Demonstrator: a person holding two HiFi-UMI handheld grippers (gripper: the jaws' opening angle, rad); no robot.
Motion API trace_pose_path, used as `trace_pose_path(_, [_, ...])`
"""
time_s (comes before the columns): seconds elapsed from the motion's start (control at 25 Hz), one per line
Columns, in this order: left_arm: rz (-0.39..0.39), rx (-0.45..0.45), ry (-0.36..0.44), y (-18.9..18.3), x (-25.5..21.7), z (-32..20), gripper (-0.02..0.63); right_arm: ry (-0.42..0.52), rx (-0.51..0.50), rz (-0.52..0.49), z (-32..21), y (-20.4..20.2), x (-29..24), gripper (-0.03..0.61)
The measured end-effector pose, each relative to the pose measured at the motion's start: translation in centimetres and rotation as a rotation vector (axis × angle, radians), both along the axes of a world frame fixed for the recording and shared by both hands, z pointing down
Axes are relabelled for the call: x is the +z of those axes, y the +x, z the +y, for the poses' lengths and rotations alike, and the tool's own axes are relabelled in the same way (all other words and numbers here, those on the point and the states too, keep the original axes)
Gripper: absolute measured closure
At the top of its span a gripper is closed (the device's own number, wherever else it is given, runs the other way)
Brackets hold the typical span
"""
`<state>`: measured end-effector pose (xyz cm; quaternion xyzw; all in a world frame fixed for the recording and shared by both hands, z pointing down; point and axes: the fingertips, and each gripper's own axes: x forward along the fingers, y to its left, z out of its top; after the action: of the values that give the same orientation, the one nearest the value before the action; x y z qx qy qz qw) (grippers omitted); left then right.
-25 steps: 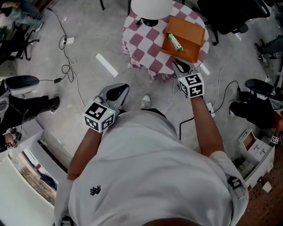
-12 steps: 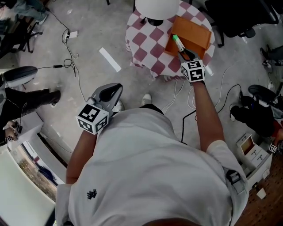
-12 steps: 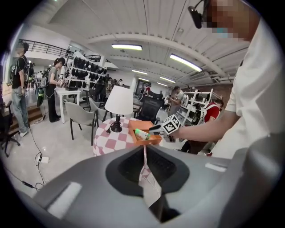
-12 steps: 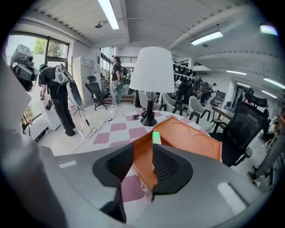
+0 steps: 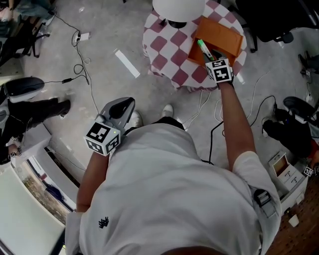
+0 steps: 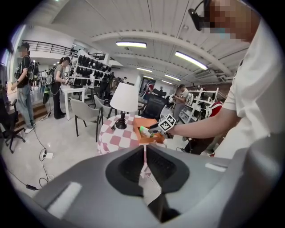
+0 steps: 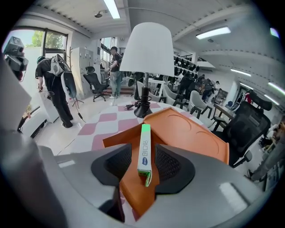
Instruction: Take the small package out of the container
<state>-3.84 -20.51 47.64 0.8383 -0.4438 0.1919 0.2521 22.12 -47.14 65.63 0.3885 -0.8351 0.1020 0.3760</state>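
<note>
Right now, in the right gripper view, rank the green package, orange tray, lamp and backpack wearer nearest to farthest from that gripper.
1. Green package, between the right gripper's opening jaws, not pressed.
2. Orange tray, beneath the package, just ahead.
3. Lamp, behind the tray, center.
4. Person with backpack, far left.

The checked surface (image 5: 167, 47) lies bare left of the orange tray (image 5: 227, 35), so the way in from its near edge is clear. At the far side the lamp (image 5: 178, 7) spreads its shade over the surface. The right claw (image 5: 209, 54) fills the tray's near end, its jaws opening around the box (image 5: 203, 48) with slim gaps either side. A black chair (image 5: 269, 20) stands just beyond the tray.
</note>
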Motion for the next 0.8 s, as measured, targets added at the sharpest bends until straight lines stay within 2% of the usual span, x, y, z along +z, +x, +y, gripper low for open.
trace_pose_path(0.4, [-0.027, -0.026, -0.002, -0.4, 0.4, -0.1, 0.557, -0.051, -0.041, 0.032, -1.7, -0.9, 2.2, 0.439])
trace_pose_path(0.64, [-0.038, -0.046, -0.006, -1.1, 0.4, 0.4, 0.555, -0.055, -0.02, 0.047, -1.9, -1.1, 2.9, 0.442])
trace_pose_path(0.8, [-0.043, -0.052, -0.004, -1.4, 0.3, 0.5, 0.556, -0.049, -0.007, 0.052, -2.0, -1.0, 3.0, 0.477])
